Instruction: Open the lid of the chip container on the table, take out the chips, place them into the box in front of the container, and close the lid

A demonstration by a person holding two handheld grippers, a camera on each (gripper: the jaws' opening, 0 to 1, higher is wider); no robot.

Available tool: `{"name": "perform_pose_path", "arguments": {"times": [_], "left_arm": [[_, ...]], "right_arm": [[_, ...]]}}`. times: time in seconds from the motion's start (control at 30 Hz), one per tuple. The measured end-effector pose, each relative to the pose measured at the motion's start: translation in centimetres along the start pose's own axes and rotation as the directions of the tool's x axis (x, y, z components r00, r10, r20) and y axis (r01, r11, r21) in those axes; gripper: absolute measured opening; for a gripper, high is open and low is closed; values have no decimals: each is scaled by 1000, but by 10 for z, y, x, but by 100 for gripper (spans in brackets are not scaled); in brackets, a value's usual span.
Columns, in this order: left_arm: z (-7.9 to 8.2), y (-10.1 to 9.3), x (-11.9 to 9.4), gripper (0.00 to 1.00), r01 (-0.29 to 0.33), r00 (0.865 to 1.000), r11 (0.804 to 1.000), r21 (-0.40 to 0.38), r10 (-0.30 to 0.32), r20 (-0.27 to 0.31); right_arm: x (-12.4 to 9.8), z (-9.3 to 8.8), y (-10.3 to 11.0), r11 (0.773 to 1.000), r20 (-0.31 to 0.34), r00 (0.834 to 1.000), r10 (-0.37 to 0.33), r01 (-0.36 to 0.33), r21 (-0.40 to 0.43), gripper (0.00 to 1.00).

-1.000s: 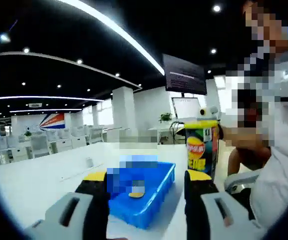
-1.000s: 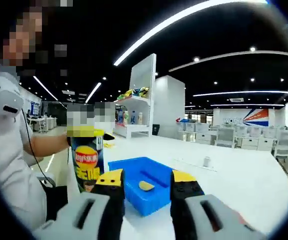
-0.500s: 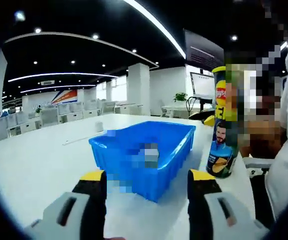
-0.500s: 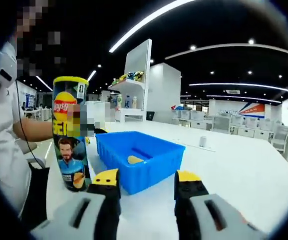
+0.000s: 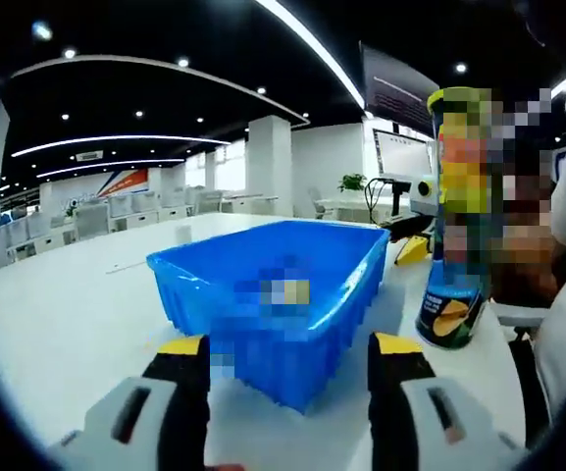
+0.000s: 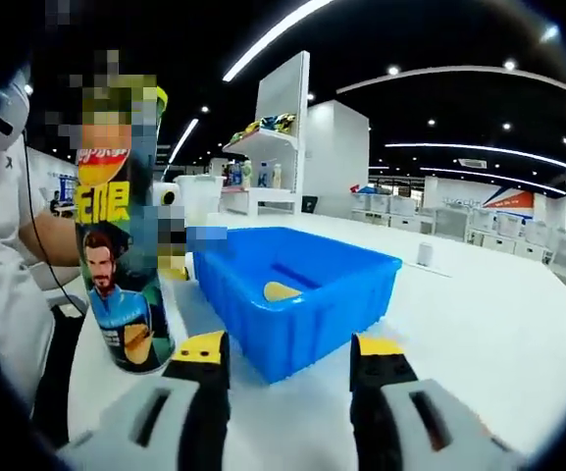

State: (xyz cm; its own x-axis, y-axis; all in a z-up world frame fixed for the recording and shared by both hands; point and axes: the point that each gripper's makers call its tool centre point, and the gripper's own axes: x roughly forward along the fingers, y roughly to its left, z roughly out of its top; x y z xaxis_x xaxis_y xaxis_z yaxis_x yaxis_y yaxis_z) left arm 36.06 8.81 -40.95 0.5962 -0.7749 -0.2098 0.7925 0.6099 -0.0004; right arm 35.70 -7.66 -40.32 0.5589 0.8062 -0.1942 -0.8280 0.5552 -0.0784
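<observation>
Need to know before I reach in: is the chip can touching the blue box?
Apart. The right gripper view shows bare table between the chip can and the blue box; the left gripper view shows the same gap.

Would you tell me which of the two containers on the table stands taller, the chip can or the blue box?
The chip can: it stands upright well above the low, open-topped blue box beside it.

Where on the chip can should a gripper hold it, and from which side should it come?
Probably around the middle of the chip can, jaws closing across its round wall. It stands upright on the table, so come in level. The right gripper, open, has it just left of its jaws; the blue box stands on the can's other side, so approach from this near side.
</observation>
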Motion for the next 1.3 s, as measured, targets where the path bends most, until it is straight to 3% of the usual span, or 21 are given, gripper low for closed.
{"name": "perform_pose_path", "arguments": {"times": [0.33,0.7,0.83,1.3], "left_arm": [[2,4,4,63,-40,999,999,-7,40,23],[3,5,4,57,-90,995,995,-43,91,37],[2,9,0,51,-113,992,992,-55,115,42],[2,13,0,40,-154,987,988,-30,156,44]], "right_arm": [[19,-5,0,998,3,1000,-12,11,54,56],[23,-3,-7,995,10,997,-77,76,70,45],[20,-4,-8,994,1,995,-95,95,60,37],[23,-4,-11,991,1,993,-121,120,64,35]]}}
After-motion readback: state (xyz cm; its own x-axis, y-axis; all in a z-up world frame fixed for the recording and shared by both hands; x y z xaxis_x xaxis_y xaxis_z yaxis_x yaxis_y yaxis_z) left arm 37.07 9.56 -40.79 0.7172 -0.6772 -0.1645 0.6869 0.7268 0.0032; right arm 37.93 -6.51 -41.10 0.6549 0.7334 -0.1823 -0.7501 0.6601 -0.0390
